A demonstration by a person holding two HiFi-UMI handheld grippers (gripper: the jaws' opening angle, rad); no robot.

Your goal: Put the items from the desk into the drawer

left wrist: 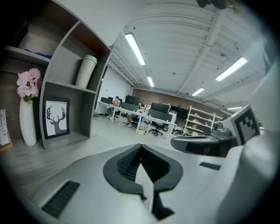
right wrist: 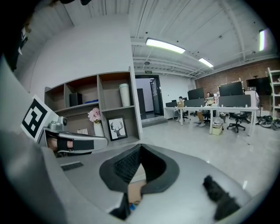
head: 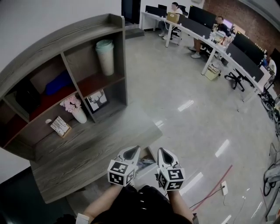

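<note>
White left gripper (head: 132, 152), right gripper (head: 165, 154) hover closed.

An open-plan office: long white desks (head: 151, 15) bearing monitors (head: 201, 15), swivel chairs (head: 236, 78), seated people (head: 176, 8)

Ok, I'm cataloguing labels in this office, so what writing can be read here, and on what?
No text is legible.
Small card on the desk: printed lines, too small to read.
Green sign above the doorway: too blurred to read.
Framed deer picture: no words.
</note>
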